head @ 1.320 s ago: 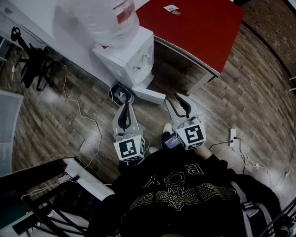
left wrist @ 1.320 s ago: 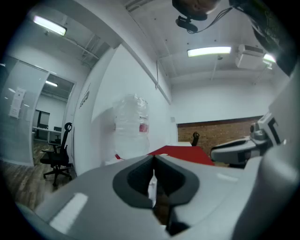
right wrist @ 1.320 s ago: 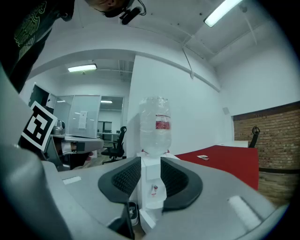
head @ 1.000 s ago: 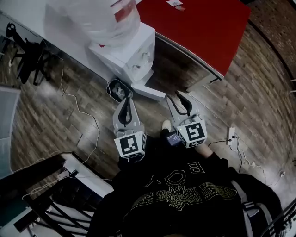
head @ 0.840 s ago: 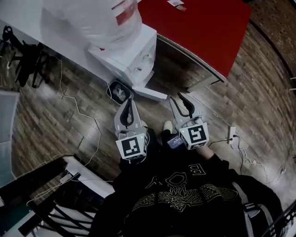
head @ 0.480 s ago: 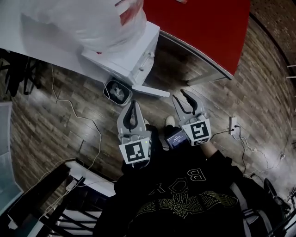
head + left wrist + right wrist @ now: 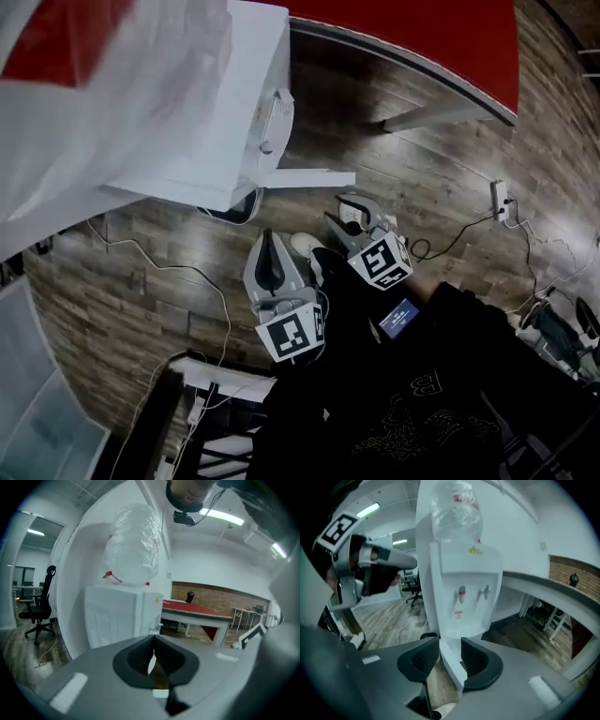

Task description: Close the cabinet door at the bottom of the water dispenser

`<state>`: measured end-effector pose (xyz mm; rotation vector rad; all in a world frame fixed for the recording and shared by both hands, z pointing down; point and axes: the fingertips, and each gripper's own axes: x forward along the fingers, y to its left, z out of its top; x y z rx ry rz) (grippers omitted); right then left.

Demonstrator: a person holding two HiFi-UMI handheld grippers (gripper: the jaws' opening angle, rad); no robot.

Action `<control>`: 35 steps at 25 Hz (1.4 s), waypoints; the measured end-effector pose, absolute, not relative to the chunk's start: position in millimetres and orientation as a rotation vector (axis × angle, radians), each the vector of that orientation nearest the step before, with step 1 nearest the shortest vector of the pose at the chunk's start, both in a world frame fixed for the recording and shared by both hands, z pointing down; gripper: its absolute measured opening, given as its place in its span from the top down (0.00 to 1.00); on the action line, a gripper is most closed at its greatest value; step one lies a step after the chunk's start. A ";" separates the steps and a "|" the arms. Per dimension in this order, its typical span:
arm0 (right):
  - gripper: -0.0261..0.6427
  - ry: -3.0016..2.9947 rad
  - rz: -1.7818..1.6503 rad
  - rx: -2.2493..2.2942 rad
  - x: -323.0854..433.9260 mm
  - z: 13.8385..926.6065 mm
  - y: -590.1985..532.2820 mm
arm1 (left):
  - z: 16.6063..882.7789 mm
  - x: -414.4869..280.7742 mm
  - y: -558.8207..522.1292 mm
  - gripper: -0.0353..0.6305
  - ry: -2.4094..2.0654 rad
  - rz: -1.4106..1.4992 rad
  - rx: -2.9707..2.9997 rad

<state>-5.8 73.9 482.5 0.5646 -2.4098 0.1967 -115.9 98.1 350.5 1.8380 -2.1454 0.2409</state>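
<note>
The white water dispenser (image 7: 187,122) with its clear bottle (image 7: 84,84) fills the upper left of the head view. Its bottom cabinet door (image 7: 314,178) stands open, swung out over the wooden floor. My right gripper (image 7: 342,214) sits just below the door's free end with its jaws opening. In the right gripper view the door's (image 7: 452,665) edge shows through the gap of the right gripper (image 7: 450,643), and the pads are not pressing on it. My left gripper (image 7: 267,234) is shut and holds nothing. It points at the dispenser's (image 7: 122,616) side.
A red table (image 7: 422,37) stands right of the dispenser. A dark bin (image 7: 239,208) sits at its foot. Cables (image 7: 141,267) trail across the floor and a power strip (image 7: 499,197) lies at the right. A black frame (image 7: 159,431) is at the lower left, and an office chair (image 7: 42,602) stands further left.
The view and both grippers have dropped low toward the floor, so the dispenser looms much larger. The right gripper has come close to the open door.
</note>
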 end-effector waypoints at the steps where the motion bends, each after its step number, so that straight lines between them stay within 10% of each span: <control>1: 0.75 -2.379 0.183 0.544 -10.3 511.0 71.7 | 368.8 -118.1 93.9 0.94 -2.131 0.265 1.834; 13: 0.76 -2.112 0.054 0.432 -20.0 722.6 47.8 | 477.5 -130.7 92.4 0.94 -2.012 0.356 1.800; 35: 0.79 -2.057 -0.584 0.085 -83.4 730.2 -93.1 | 487.5 -125.6 79.7 0.94 -2.018 0.341 1.717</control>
